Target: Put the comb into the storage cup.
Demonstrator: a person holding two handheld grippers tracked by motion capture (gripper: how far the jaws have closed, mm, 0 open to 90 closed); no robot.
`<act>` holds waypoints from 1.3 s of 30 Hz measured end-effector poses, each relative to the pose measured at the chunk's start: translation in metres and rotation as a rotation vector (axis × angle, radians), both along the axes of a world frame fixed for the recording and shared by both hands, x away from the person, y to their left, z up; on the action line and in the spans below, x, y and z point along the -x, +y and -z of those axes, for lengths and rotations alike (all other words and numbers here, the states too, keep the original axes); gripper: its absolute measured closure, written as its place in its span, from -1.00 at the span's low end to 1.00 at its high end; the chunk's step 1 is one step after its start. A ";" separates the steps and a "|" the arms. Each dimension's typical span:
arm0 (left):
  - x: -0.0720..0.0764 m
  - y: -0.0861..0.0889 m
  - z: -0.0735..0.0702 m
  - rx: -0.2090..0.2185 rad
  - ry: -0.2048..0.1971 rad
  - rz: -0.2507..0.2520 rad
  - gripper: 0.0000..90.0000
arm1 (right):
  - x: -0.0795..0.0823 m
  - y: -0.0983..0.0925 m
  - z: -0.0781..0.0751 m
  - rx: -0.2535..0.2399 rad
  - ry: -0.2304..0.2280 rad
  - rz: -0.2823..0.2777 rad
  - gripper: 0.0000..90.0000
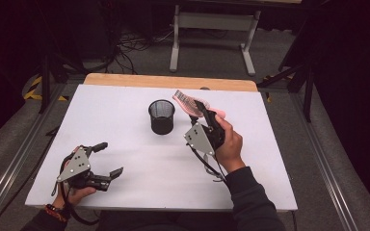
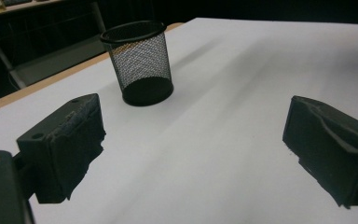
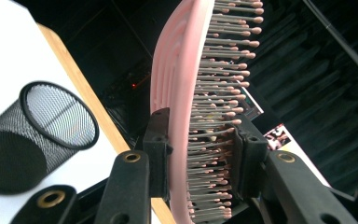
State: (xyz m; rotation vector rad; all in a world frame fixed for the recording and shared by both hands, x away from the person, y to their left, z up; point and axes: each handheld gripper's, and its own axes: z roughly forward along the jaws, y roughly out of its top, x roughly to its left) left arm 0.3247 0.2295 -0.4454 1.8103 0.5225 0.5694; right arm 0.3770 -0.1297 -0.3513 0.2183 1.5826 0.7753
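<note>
Resting low at about seven o'clock on the white surface (image 1: 139, 159), the left gripper (image 1: 110, 161) is held in the person's left hand (image 1: 74, 192), its fingers (image 2: 60, 144) spread wide with nothing between them. In the left gripper view bare white surface is seen between the two black pads, and the black mesh cup (image 2: 140, 63) stands upright farther off at about eleven o'clock.

Farther in, at about four o'clock from the mesh cup (image 1: 162, 116) in the high view, the right hand (image 1: 231, 144) is seen with the right gripper (image 1: 203, 111) lifted off the surface and tilted toward twelve o'clock. A pink hairbrush (image 1: 188, 103) is clamped in it. In the right gripper view the fingers (image 3: 158, 149) are pressed on the hairbrush (image 3: 177, 79), one against the smooth pink back and the other against the bristle side, with the brush head rising toward twelve o'clock. The brush is held in the air just beside the cup's rim, at its two o'clock, apart from it.

Beyond the surface's wooden far edge (image 1: 171, 81), a grey floor and a white frame (image 1: 214, 29) are seen.
</note>
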 end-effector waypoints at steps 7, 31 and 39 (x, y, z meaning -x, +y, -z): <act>-0.005 0.001 0.004 0.012 0.022 0.014 -0.85 | -0.013 -0.001 -0.009 -0.101 0.040 -0.022 0.44; -0.011 0.001 0.008 0.006 0.040 0.004 -0.86 | -0.040 -0.019 -0.026 -0.398 0.135 -0.074 0.44; -0.011 0.001 0.008 -0.002 0.042 0.000 -0.84 | -0.050 -0.020 -0.026 -0.473 0.153 -0.085 0.44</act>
